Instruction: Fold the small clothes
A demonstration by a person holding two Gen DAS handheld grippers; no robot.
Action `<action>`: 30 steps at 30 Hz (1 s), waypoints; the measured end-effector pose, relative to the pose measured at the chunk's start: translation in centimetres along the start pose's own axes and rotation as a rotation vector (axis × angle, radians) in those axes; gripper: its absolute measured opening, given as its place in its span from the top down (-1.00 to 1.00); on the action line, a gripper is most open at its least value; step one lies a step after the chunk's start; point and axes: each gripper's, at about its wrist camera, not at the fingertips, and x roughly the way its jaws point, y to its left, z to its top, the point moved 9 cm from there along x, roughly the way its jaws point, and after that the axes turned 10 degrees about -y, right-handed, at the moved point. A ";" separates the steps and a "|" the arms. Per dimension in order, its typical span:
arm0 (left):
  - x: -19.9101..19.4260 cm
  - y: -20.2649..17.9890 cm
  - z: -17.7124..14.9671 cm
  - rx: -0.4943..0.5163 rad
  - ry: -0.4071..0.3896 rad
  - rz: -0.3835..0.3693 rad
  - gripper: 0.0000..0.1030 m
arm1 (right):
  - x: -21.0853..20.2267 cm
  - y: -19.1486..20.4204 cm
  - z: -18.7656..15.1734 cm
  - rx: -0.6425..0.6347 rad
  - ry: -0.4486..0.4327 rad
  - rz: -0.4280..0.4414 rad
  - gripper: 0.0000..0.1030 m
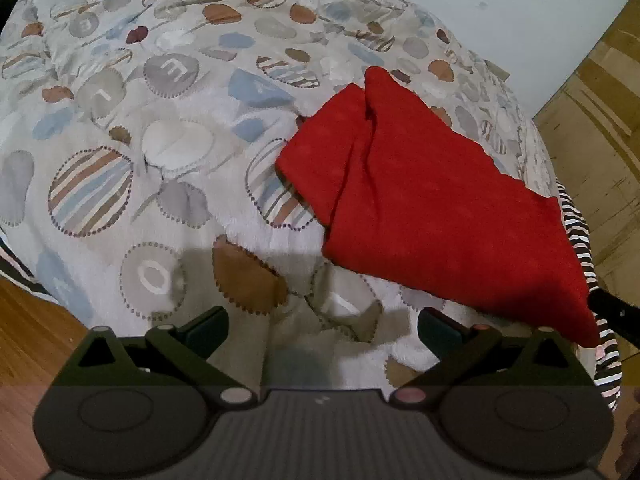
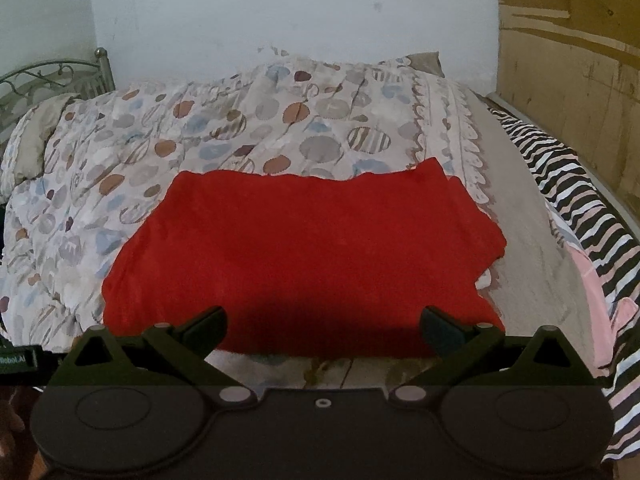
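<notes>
A red cloth (image 1: 420, 200) lies folded on the patterned quilt (image 1: 160, 140) of a bed. In the left wrist view it sits to the right and ahead of my left gripper (image 1: 322, 330), which is open and empty above the quilt's near edge. In the right wrist view the red cloth (image 2: 304, 256) lies flat as a wide rectangle straight ahead. My right gripper (image 2: 324, 330) is open and empty, its fingers hovering over the cloth's near edge.
A zebra-striped cloth (image 2: 568, 200) and a pink piece (image 2: 592, 292) lie along the bed's right side. A wooden panel (image 2: 568, 48) and a white wall (image 2: 280, 12) stand behind. A metal headboard (image 2: 52, 76) stands at far left. Wood floor (image 1: 36, 340) shows beside the bed.
</notes>
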 end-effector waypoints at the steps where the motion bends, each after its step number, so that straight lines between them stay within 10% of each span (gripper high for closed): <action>1: 0.0 0.0 0.1 0.001 -0.003 0.001 -0.99 | 0.3 0.1 0.2 -0.001 -0.002 0.001 -0.99; 18: 0.4 1.1 2.7 -0.026 -0.042 0.066 -0.99 | 4.2 1.4 3.2 -0.324 -0.289 -0.170 -0.99; 30: 1.3 1.2 2.1 -0.012 -0.013 0.083 -0.99 | 7.0 2.3 0.2 -0.406 -0.254 -0.133 -0.99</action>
